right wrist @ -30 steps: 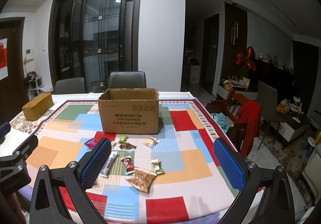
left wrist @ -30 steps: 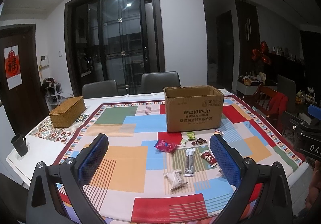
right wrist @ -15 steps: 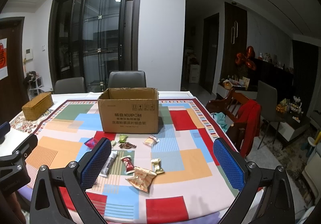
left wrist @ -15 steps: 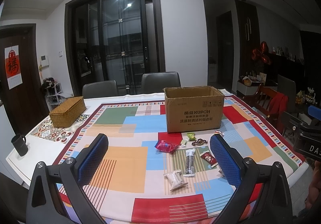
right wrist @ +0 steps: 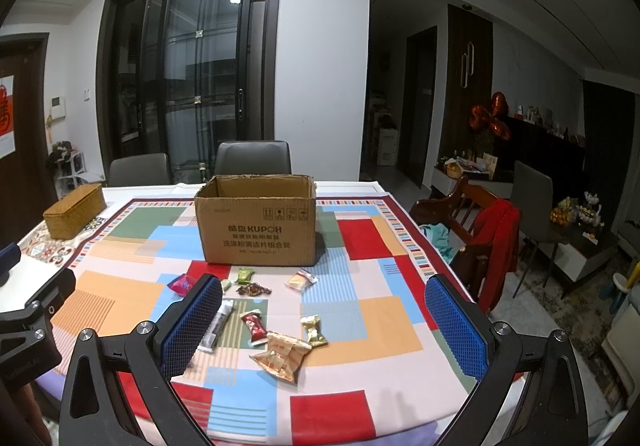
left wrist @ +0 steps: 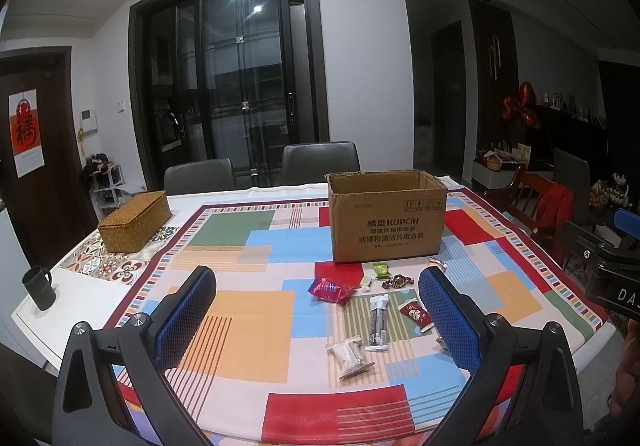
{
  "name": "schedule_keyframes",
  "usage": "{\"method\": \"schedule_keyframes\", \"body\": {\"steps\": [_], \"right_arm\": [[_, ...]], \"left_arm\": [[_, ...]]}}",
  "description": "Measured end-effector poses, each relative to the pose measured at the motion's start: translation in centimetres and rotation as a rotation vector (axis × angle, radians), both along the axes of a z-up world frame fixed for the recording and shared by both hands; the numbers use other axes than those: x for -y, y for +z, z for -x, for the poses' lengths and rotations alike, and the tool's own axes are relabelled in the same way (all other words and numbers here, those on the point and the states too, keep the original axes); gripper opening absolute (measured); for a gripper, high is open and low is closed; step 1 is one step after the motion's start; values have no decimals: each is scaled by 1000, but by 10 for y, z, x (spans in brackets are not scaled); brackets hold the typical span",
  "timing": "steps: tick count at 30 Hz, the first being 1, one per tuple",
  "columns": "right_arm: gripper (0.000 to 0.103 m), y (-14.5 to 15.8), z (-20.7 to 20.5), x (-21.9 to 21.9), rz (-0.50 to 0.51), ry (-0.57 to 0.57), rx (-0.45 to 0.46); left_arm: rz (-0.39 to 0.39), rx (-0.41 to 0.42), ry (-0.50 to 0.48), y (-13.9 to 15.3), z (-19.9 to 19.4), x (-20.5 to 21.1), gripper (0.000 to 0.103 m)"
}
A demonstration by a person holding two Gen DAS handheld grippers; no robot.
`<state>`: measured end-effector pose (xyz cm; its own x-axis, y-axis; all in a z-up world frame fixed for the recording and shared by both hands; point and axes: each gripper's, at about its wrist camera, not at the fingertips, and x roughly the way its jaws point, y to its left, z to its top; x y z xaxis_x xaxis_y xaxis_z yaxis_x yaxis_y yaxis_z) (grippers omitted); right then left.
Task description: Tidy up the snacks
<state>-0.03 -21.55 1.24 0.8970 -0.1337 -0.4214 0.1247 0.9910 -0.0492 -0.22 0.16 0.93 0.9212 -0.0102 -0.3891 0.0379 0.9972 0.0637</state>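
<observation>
Box [right wrist: 256,224]: brown cardboard, top open, printed "KUPOH" above Chinese text.
Snacks [right wrist: 286,354]: small wrappers scattered on the worktop [right wrist: 394,330] just in front of the box.
Left claw [left wrist: 318,320]: wide open, empty.
Right claw [right wrist: 324,320]: wide open, empty.
Room: bare cloth left of the box.

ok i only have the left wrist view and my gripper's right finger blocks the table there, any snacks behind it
observer: yes, a crumpled gold packet lies there, the snack nearest the front edge.
operator: anything else by it
observer: a small gold candy, to the right of the red-wrapped candy.
operator: is the right gripper holding anything
observer: no, the right gripper is open and empty.
</observation>
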Motion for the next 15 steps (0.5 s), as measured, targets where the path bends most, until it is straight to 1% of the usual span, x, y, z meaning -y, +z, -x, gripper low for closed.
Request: {"method": "schedule_keyframes", "body": {"steps": [7, 15], "right_arm": [[103, -2, 0, 4, -1, -9, -7], [103, -7, -10, 6, -4, -9, -45]], "left_arm": [[-4, -9, -3, -2, -2, 1, 103], [-11, -36, -7, -8, -11, 5, 103]]}}
